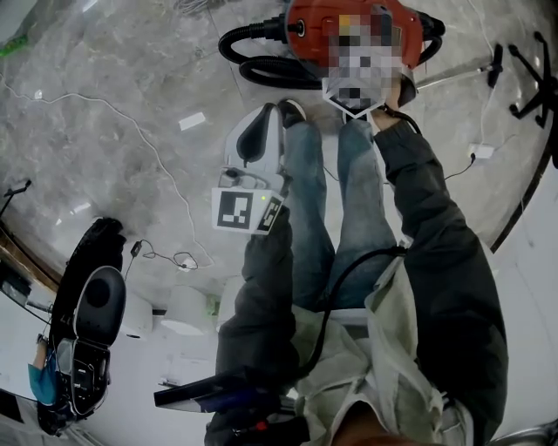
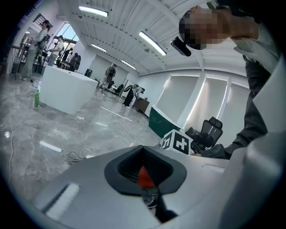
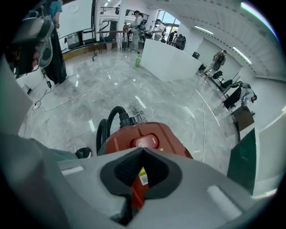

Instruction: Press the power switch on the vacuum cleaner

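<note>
The red vacuum cleaner [image 1: 327, 26] stands on the marble floor in front of my feet, its black hose [image 1: 261, 61] coiled at its left. In the right gripper view the vacuum cleaner [image 3: 134, 136] sits just beyond my right gripper [image 3: 143, 150], whose jaws are shut and empty. They point at the oval red switch [image 3: 145, 142] on top of the vacuum cleaner, a little short of it. My left gripper [image 1: 255, 139] hangs beside my left leg, away from the vacuum. In its own view the left gripper [image 2: 143, 147] is shut with nothing in it.
A black wheeled machine [image 1: 87, 314] stands at the left. Thin white cable [image 1: 131, 122] runs across the floor. A black chair base [image 1: 532, 78] and a white adapter [image 1: 479, 151] lie at the right. People stand far off by a white counter [image 3: 170, 60].
</note>
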Motion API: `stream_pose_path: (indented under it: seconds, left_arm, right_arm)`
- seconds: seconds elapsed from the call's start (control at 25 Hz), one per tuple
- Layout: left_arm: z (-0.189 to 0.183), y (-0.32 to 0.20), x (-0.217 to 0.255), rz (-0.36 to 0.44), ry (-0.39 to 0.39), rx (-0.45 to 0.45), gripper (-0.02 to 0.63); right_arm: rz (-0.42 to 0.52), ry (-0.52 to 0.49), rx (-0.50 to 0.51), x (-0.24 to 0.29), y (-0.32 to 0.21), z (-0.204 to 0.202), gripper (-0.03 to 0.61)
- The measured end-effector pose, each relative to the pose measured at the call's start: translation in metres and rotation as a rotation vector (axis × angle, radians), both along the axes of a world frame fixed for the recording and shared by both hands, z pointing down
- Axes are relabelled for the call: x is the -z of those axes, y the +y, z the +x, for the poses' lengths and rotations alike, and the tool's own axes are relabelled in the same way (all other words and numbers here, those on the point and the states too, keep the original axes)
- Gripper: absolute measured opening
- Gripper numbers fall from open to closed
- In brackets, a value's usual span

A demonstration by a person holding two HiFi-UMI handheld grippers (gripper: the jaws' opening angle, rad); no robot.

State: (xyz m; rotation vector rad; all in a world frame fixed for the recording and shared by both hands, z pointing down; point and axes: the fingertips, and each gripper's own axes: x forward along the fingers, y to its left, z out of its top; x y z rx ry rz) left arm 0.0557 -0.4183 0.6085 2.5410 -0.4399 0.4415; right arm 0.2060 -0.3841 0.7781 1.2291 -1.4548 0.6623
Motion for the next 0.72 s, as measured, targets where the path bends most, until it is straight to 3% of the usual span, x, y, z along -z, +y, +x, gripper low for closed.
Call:
stream_pose_path:
  seconds: [0.12,0.28,0.72]
  left_arm:
    - [0.012,-0.005,-0.013,-0.039,-0.049,-0.029,-0.003]
    - [0.031,-0.022,-0.03,-0.055,-0.075,-0.067,0.0]
    - [0.041,-0.032,-0.062,-0.098,-0.105,-0.046,0.0]
  right_arm:
    - [0.002,0.003,0.031,0.001,0.0,-0.001,0.0]
    - [0.07,0.043,0.072,0.005,-0.006,0.001,0.0]
    - [0.028,0.136,0.176,0.002,-0.006,0.003,-0.002]
